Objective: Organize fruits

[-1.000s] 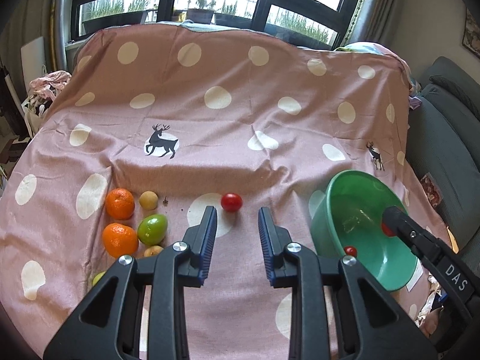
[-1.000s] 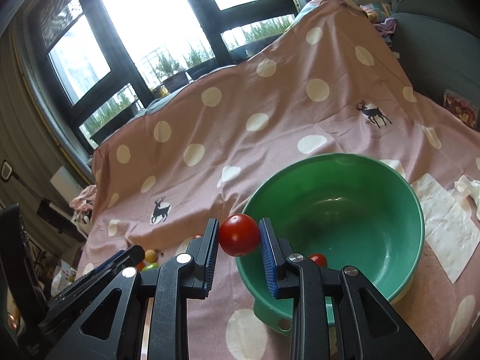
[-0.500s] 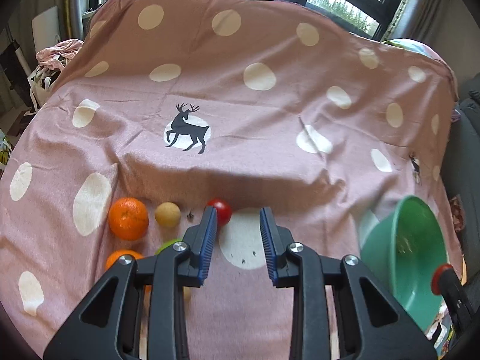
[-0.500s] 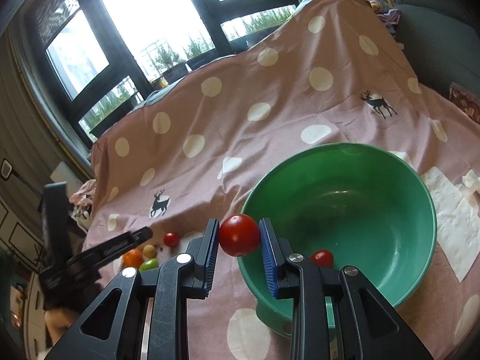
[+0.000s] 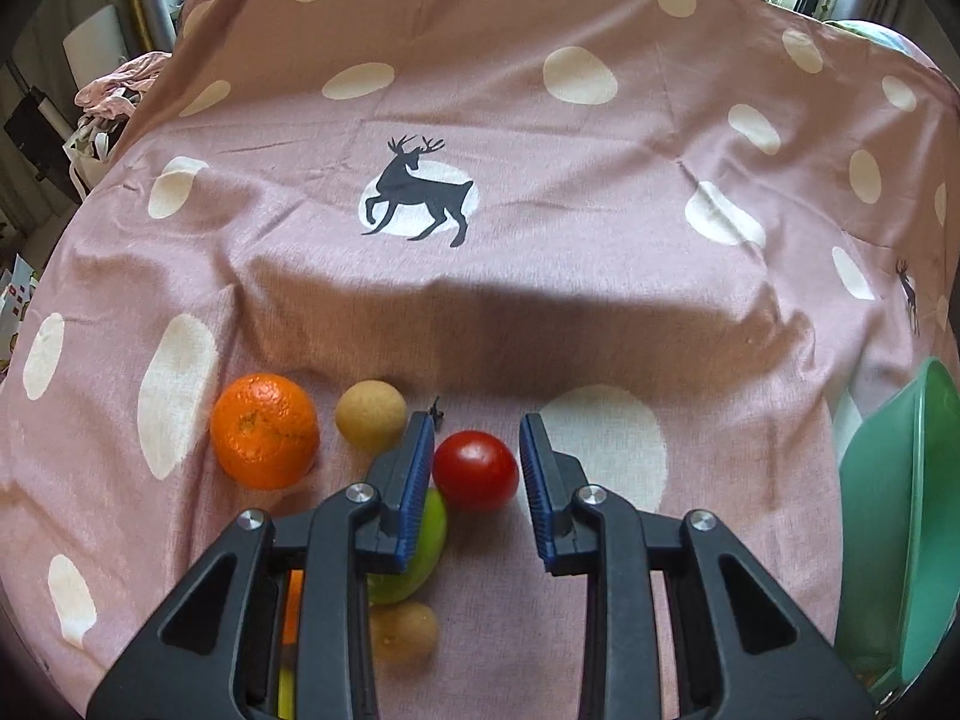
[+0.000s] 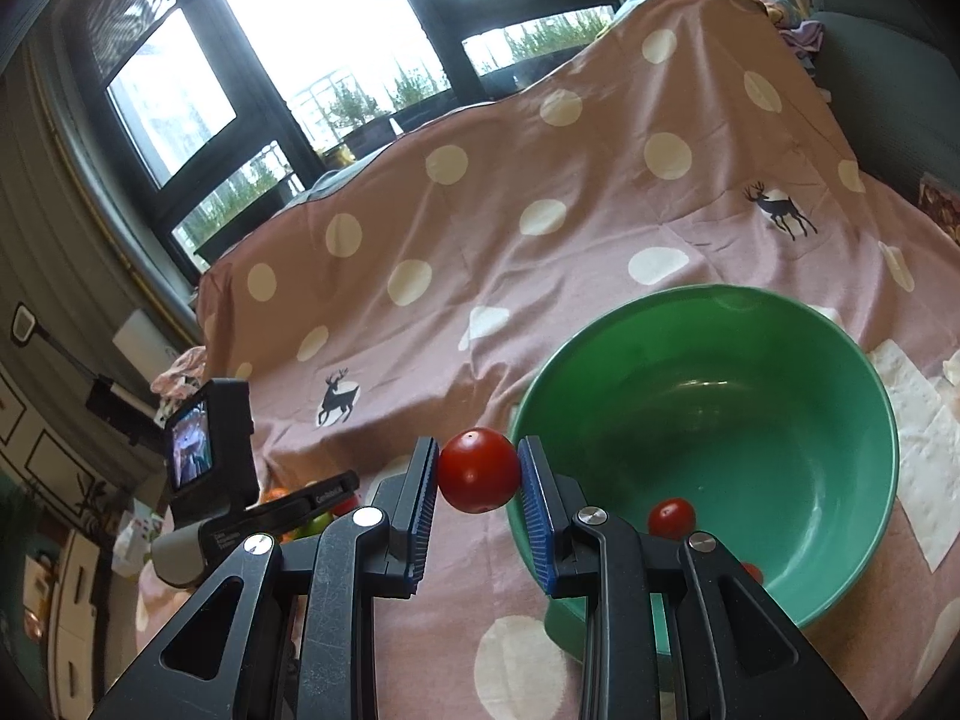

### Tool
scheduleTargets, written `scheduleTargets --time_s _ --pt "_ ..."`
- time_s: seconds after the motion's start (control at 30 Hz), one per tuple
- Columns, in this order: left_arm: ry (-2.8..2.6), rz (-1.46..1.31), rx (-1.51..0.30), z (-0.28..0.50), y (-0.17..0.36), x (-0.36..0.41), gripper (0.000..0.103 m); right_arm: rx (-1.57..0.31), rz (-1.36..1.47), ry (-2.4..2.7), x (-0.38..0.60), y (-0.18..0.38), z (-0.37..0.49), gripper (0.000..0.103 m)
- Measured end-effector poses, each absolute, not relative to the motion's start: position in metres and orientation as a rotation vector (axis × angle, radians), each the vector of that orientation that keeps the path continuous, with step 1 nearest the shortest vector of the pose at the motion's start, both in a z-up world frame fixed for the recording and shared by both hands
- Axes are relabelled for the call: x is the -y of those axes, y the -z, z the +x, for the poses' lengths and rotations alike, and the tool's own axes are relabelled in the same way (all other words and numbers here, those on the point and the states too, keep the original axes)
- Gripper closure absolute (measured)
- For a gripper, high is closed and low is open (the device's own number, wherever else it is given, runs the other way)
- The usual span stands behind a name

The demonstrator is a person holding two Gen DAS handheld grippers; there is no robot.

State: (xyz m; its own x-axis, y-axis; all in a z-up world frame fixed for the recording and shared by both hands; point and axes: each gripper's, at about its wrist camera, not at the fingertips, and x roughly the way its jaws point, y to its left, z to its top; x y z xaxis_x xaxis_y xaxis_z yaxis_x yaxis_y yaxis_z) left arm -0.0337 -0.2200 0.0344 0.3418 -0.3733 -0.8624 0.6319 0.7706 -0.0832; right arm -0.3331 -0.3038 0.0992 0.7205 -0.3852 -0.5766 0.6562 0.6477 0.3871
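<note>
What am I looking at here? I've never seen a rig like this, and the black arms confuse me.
There is no robot. A person holds a two-finger gripper in each hand, and a camera on each looks out along its fingers, giving one picture per hand. The right gripper pinches a tomato beside a green bowl holding small tomatoes. The left gripper points down at a second tomato on the dotted cloth, framed by its fingers but not visibly gripped. An orange and other fruit lie nearby.
</note>
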Motion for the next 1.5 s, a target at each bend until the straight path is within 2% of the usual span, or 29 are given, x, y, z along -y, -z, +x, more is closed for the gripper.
scheduleTargets --time_s 0.57,1.0,1.5 --pt "0.71 0.287 -1.045 -0.047 -0.033 0.222 0.075 -0.49 0.619 0.634 0.303 -0.097 -0.332 0.074" --pt "0.792 0.185 -0.842 -0.088 -0.107 0.197 0.075 -0.476 0.619 0.633 0.302 -0.098 -0.336 0.074" --pt "0.931 0.101 -0.693 -0.13 -0.16 0.176 0.075 -0.455 0.615 0.662 0.3 -0.104 -0.343 0.074"
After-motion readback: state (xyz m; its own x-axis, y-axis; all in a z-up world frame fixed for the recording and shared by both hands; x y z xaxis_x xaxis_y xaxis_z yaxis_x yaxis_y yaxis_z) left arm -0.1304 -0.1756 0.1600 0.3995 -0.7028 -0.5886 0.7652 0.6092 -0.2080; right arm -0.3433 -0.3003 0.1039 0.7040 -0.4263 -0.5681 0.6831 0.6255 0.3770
